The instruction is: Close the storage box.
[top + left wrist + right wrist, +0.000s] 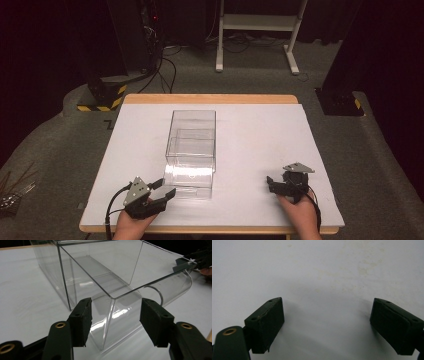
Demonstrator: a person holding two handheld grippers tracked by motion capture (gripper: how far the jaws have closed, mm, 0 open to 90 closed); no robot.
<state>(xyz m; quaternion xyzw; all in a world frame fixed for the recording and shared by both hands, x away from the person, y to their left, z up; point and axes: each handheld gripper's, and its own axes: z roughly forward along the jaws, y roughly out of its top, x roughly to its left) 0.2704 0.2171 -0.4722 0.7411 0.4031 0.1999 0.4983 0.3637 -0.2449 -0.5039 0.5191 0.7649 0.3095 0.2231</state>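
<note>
A clear plastic box [193,131] stands in the middle of the white table [260,130], and its clear drawer [189,181] is pulled partly out toward the near edge. My left gripper [165,189] is at the drawer's near left corner. In the left gripper view the drawer corner [110,322] stands between the pads of the left gripper [115,315], which are closing in with a gap on each side. My right gripper [271,183] rests to the right of the box, open over the bare table [324,270], with nothing between its pads [268,320].
The table's wooden edge [210,98] runs along the far side. Behind it on the floor are a white frame stand [257,22], dark equipment with a yellow-and-black striped base [102,100], and a black base [340,102] at the right.
</note>
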